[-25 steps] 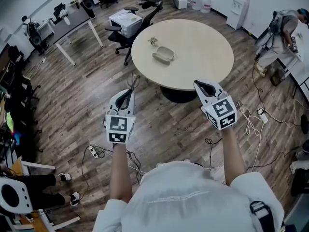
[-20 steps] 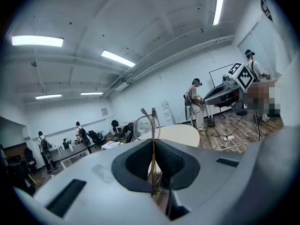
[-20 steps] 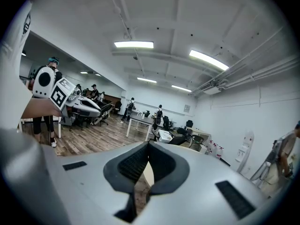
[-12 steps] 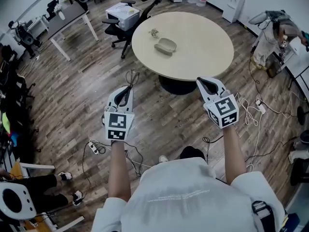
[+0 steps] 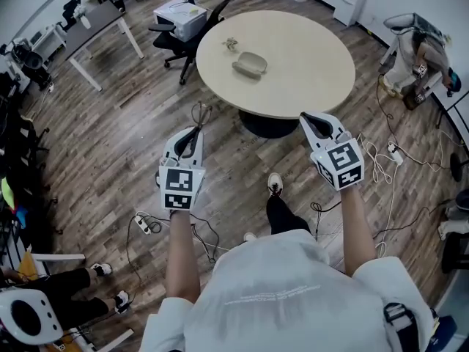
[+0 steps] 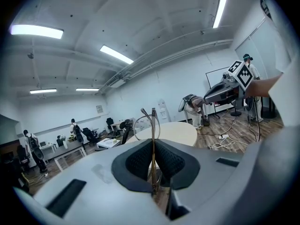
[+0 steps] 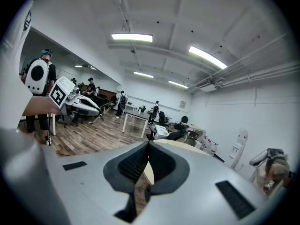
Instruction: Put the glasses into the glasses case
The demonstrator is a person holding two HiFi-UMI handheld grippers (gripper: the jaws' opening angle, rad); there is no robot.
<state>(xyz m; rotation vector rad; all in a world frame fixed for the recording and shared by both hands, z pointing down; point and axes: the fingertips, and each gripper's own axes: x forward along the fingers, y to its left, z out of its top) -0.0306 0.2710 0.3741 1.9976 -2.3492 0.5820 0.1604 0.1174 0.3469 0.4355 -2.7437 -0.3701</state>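
Observation:
A beige glasses case (image 5: pixel 249 65) lies closed on the round table (image 5: pixel 308 57), far ahead of both grippers. My left gripper (image 5: pixel 192 136) is shut on a thin wire-framed pair of glasses (image 5: pixel 200 114), held over the wooden floor short of the table. In the left gripper view, the glasses (image 6: pixel 151 123) stick up from between the shut jaws of the left gripper (image 6: pixel 153 144). My right gripper (image 5: pixel 311 119) hangs by the table's near edge. In its own view the right gripper (image 7: pixel 147 148) is shut with nothing in it.
A small object (image 5: pixel 231 45) lies on the table beyond the case. Office chairs (image 5: pixel 176 42) and a white box (image 5: pixel 178 13) stand behind the table at left. Cables (image 5: pixel 381 174) and a power strip (image 5: pixel 142 229) lie on the floor. A person (image 5: pixel 414 50) bends at right.
The table has drawn a little closer and a foot now shows stepping forward. Both grippers keep their pose, the left still holding the glasses.

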